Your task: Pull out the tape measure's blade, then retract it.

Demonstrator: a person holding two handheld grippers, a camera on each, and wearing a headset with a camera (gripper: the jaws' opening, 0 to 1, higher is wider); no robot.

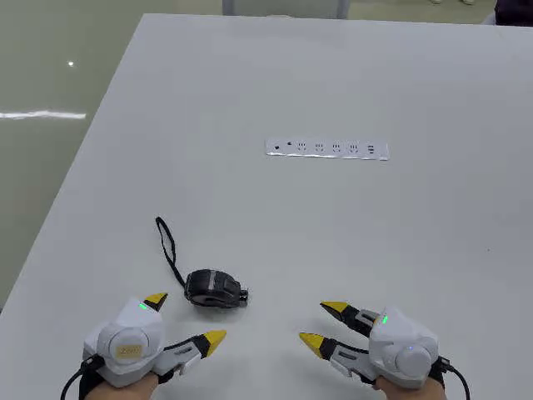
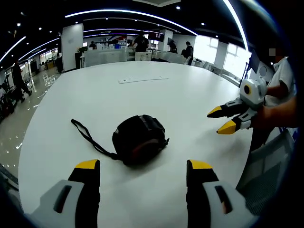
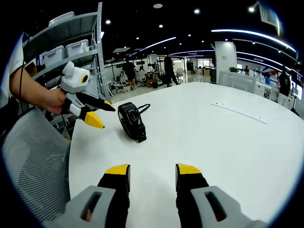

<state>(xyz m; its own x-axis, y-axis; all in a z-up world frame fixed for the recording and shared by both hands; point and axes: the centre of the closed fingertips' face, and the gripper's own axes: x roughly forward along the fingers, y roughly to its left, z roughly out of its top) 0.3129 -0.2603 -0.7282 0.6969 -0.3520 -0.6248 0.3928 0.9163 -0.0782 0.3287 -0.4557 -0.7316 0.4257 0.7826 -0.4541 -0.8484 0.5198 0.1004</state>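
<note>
Left claw stands open, its two yellow-tipped jaws spread wide and holding nothing. The right claw is open as well, with a narrower gap and nothing in it. Both hover low over the near edge of the white counter; the hands behind them are cut off by the bottom edge of the head view. A white power strip lies flat farther back, well apart from everything else. The black tape measure rests on the counter just ahead of the left claw, in line with the gap between its jaws and touching neither. The right claw is off to its right, apart from it. Its black wrist strap trails away from the claws. A small dark nub on the case's right end is too small to make out.
</note>
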